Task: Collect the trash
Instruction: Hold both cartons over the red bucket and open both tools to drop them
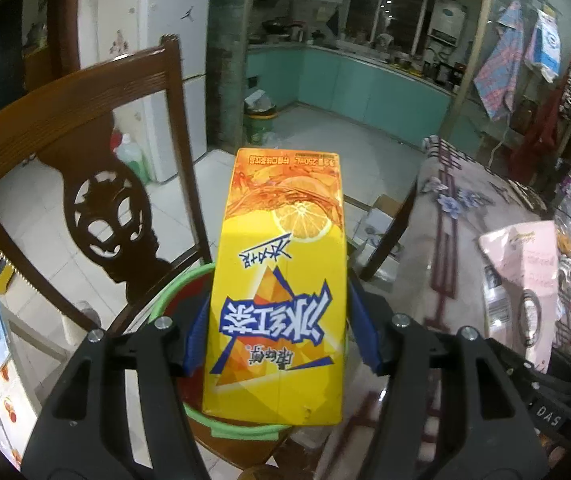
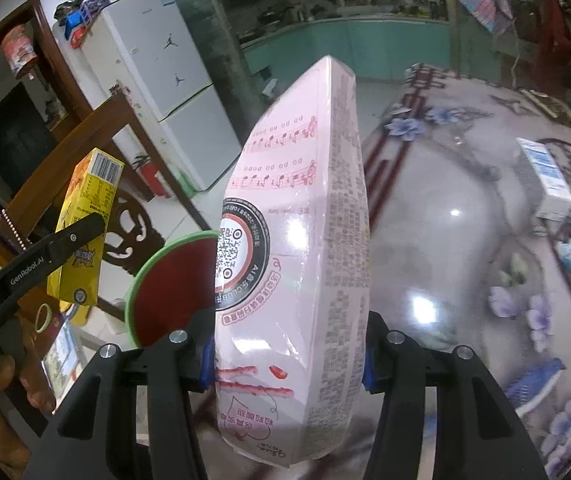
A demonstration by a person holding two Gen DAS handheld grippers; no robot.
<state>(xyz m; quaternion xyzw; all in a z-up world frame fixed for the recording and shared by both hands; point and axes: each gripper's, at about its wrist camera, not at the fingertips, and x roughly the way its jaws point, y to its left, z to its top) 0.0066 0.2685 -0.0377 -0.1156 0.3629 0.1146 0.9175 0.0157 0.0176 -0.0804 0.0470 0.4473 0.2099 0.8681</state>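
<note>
bin (image 1: 173, 292) rim under yellow carton (image 1: 277, 292), table edge (image 1: 413, 216) right

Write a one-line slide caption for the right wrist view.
Right gripper holds a pink carton; left gripper carries a yellow carton beside a green-rimmed bin.

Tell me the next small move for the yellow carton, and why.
Probably lower it a little further over the green-rimmed bin, then open. The left hand-held gripper clamps the yellow carton, whose lower end already hangs within the rim. The right hand-held gripper holds the pink package beside the bin.
</note>
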